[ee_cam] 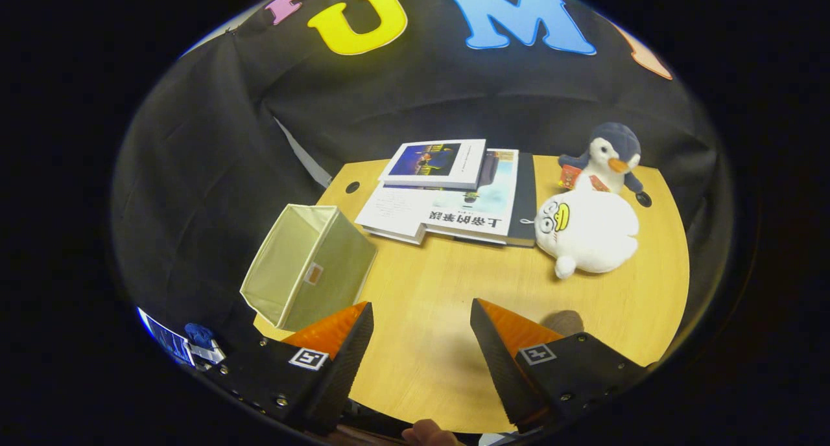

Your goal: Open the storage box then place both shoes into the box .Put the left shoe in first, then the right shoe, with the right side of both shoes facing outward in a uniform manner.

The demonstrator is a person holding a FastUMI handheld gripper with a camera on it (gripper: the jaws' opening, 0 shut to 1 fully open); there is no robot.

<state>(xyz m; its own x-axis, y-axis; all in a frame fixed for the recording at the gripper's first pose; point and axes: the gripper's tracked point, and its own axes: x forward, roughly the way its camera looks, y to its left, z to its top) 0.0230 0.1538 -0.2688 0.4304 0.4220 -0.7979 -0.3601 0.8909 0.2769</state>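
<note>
Your gripper (421, 316) hangs above the light wooden worktop (441, 303) with its fingers spread wide and nothing between them. The pale yellow-green fabric storage box (311, 264) lies tipped on its side just ahead of the left finger, near the stacked books (454, 190) and two plush toys (590, 206).

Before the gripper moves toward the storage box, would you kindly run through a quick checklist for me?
1. Gripper open, nothing between the fingers: ok.
2. Storage box within sight, just ahead of one finger, at the table edge: ok.
3. Box already open: ok, the open side faces up, tilted.
4. Box inside free: ok.
5. Where the shoes are: cannot tell.
6. Books and plush toys apart from box: ok.
</note>
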